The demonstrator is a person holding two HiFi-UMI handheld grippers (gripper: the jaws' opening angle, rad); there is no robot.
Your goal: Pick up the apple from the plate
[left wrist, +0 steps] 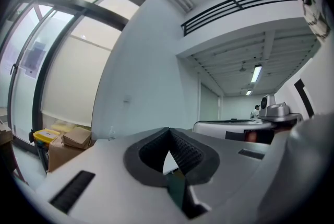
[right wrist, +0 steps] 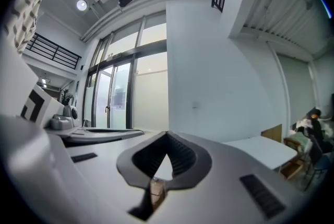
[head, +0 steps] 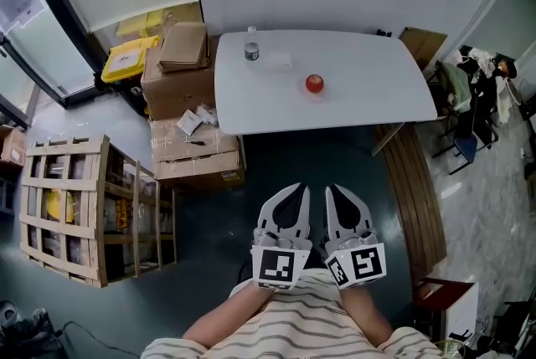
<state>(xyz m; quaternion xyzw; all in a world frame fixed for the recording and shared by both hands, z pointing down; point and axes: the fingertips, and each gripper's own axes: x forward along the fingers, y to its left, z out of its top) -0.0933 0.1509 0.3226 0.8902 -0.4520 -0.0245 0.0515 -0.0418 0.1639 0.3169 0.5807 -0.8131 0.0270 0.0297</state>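
Apple (head: 314, 83) sits on white table (head: 377, 98), right of centre, nothing touching it. Plate under it can't be made out against the white top. Both tools are well short of it, at the near side and off the table, held side by side close to the person's striped shirt (head: 301, 324), tips pointing toward the table.

Left tool (head: 300, 192): jaws together, nothing between them; its own view shows the tips (left wrist: 168, 133) meeting. Right tool (head: 332, 191): jaws together too, empty, same picture in its own view (right wrist: 167, 137). The apple lies far of the tools and about in line with the right one.

Also on the table: small clear bottle (head: 251, 46) upright at the far edge, left of the apple; contents can't be told. A flat white item (head: 278, 60) lies just beside the bottle.

Containers on the floor, left of the table: stacked cardboard boxes (head: 180, 89), closed, loose packets on the nearer one. Yellow bin (head: 127, 58) farther left, lid on. Wooden slat crate (head: 71, 211) near left, with yellow and mixed goods inside.
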